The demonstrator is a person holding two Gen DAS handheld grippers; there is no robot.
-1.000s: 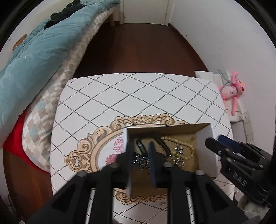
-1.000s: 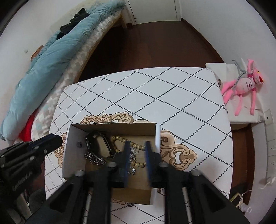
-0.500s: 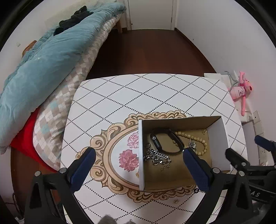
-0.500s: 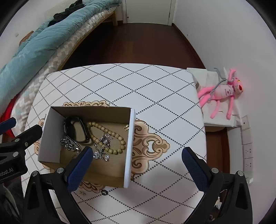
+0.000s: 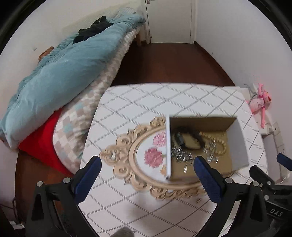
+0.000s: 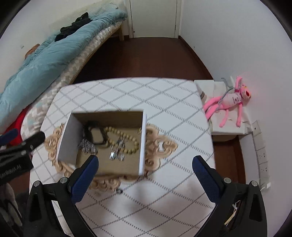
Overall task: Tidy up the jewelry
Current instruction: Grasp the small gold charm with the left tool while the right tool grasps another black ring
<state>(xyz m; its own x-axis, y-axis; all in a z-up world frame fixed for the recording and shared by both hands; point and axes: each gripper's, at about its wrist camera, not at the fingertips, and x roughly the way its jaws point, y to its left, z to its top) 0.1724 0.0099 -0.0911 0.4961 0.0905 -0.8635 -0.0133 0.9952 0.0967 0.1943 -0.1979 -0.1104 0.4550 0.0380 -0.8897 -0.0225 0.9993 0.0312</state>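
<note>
An open cardboard box [image 6: 142, 138] with white outer walls stands on the patterned table [image 6: 164, 116]. Inside lie a black band [image 6: 94, 133], a beige bead necklace [image 6: 127, 140] and silver chain pieces [image 6: 116, 153]. The box also shows in the left wrist view [image 5: 239, 144], with the black band [image 5: 188, 136] and beads [image 5: 219, 145]. My left gripper [image 5: 147, 175] is open and empty, above the table left of the box. My right gripper [image 6: 145, 175] is open and empty, above the box's near right corner. A small dark bit [image 6: 119, 191] lies on the table near the box.
A bed with a teal duvet [image 5: 60, 76] and a red cushion [image 5: 42, 144] touches the table's left side. A pink plush toy [image 6: 231, 102] lies on a white stand at the right wall. Dark wood floor and a white door [image 6: 153, 16] are beyond.
Both grippers opened wide and pulled back and up from the box. One second ago both were nearly shut low over the box; the jewelry stays inside.
</note>
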